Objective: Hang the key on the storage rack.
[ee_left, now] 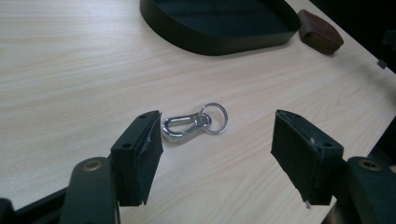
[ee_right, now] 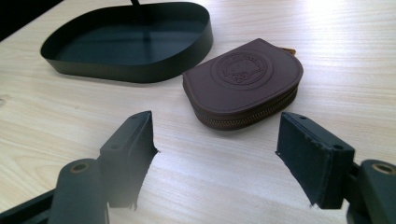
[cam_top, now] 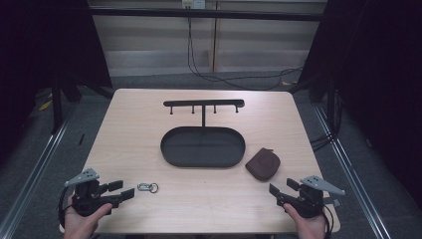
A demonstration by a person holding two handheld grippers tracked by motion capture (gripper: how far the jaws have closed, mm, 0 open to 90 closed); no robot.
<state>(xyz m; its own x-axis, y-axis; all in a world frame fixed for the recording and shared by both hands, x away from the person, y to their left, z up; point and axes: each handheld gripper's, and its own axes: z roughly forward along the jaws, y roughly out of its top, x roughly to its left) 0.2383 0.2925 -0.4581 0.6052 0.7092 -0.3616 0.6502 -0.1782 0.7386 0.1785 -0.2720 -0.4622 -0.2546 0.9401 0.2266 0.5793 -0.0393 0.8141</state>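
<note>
Key clip [ee_left: 194, 123] lies just ahead of the left gripper's [ee_left: 215, 140] spread fingers.

Lab: dark curtains [cam_top: 45, 45] around a lone table [cam_top: 129, 119].

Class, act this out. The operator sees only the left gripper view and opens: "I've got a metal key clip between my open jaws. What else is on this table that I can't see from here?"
Observer: In the high view, a black rack with a row of small pegs stands upright behind the oval tray.

Operator: And that brown thing at my top right edge?

Observer: A zipped brown pouch; the right gripper view shows a round emblem stamped on its top.

Operator: Where is the other gripper?

Observer: The right gripper is at the near right corner of the table, jaws open, with nothing between them, pointing toward the pouch.

Operator: How far am I from my clip?

Observer: From above, your left gripper is just left of the key clip, not touching it.
</note>
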